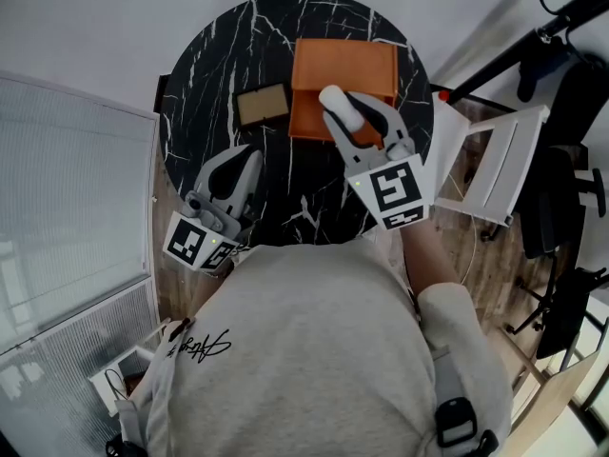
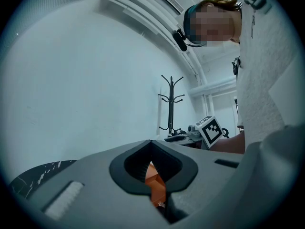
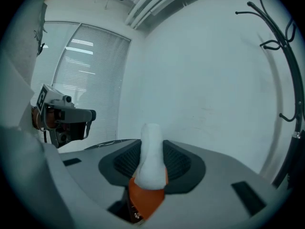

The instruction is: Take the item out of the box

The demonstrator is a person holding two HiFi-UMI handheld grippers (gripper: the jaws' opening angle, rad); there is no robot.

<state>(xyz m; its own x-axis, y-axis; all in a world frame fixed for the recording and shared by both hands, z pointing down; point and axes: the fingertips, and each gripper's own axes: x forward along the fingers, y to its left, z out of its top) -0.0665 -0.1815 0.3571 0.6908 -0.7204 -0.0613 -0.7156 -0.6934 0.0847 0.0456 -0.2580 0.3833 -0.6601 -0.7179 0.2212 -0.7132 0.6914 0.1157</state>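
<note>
Right gripper [image 3: 152, 168] is clamped on the white item [image 3: 151, 149], a rounded pale lump sticking up past the jaws. From the head view it hangs over the front edge of the orange box [image 1: 328, 65], so I'd say the pull-out step is basically in hand. Next move calls for carrying it clear of the box and setting it on bare black marble counter [image 1: 214, 74], maybe near the tan pad [image 1: 262, 105]. Left gripper [image 1: 245, 165] sits closed and empty, well apart at the counter's near-left.
</note>
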